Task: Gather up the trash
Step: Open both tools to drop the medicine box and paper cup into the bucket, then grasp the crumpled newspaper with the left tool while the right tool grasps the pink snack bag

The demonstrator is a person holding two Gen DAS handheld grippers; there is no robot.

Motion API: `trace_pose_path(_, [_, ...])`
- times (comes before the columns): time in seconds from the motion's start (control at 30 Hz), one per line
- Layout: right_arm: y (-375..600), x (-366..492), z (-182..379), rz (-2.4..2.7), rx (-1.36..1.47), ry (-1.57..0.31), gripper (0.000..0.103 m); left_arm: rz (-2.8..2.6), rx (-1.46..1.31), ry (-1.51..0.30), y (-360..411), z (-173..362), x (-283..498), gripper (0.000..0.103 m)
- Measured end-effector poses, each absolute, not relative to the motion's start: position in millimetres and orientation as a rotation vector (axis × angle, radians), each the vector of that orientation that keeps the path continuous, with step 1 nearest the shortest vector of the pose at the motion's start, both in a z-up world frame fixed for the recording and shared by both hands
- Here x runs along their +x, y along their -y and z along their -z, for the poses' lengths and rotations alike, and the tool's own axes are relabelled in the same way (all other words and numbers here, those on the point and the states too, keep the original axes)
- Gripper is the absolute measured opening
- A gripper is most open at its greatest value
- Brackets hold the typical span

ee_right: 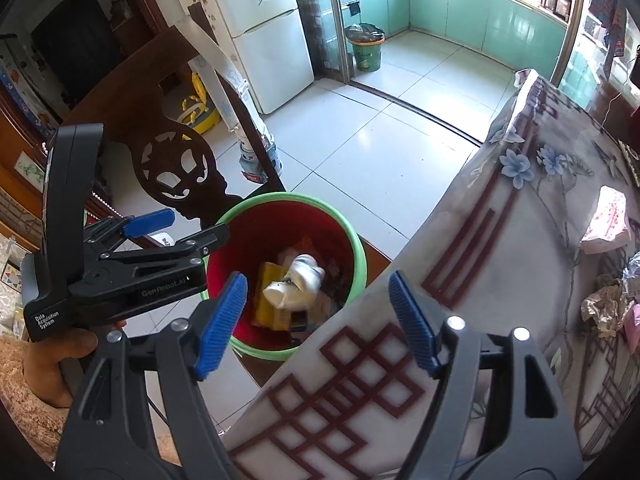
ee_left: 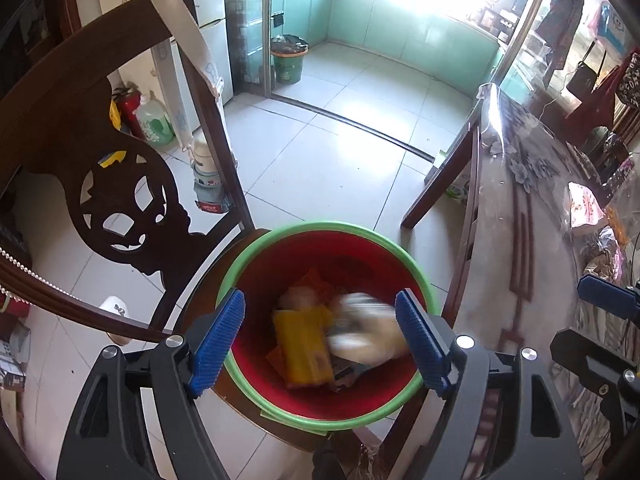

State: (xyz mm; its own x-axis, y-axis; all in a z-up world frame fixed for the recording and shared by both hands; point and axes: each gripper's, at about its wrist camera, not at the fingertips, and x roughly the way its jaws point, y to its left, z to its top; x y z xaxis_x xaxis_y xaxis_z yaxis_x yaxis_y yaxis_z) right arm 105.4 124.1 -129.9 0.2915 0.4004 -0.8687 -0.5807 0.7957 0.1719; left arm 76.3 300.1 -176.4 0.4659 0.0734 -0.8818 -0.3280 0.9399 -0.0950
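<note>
pink packet [ee_right: 606, 220] on floral tablecloth [ee_right: 520, 248]

Counted, both wrist views:

- Grippers: 2, left gripper [ee_left: 322, 338] and right gripper [ee_right: 316, 322]; 2 blue pads each.
- Red buckets with green rim: 1, lower centre [ee_left: 256, 256].
- Pieces of trash inside it: at least 4; yellow packet [ee_left: 304, 348], blurred white wad [ee_left: 362, 332], orange wrapper [ee_left: 316, 280], pale lump [ee_left: 298, 298]. Rest too jumbled to count.
- Green bins: 1, upper centre by the doorway [ee_left: 288, 64].
- Carved wooden chairs: 1, left [ee_left: 80, 92].
- Tables with flowered cloth: 1, right [ee_right: 520, 216].
- Fridges: 1, top [ee_right: 264, 28].
- Red fire extinguishers: 1, left [ee_left: 130, 108].
</note>
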Motion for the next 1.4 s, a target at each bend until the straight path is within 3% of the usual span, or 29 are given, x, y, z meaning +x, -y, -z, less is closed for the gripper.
trace_pose_path(0.5, [-30.4, 107.9, 132.2, -0.445, -0.082, -1.092, 0.074, -0.106, -0.211, -1.030, -243.4, 160.9, 85.3, 0.075])
trace_pose_path(0.93, [247.9, 155.3, 123.4, 0.137, 0.202, -1.005, 0.079, 0.100, -0.128, -1.003, -119.9, 139.6, 100.4, 0.075])
trace_pose_path(1.13, [338.0, 227.6, 161.5, 0.274, 0.366, -1.036, 0.079, 0.126, -0.107, -1.015, -58.3, 134.0, 98.7, 0.075])
trace_pose_path(1.4, [347.0, 275.1, 212.8, 0.243, 0.309, -1.133, 0.079, 0.139, -0.069, -1.007, 14.6, 124.9, 101.9, 0.075])
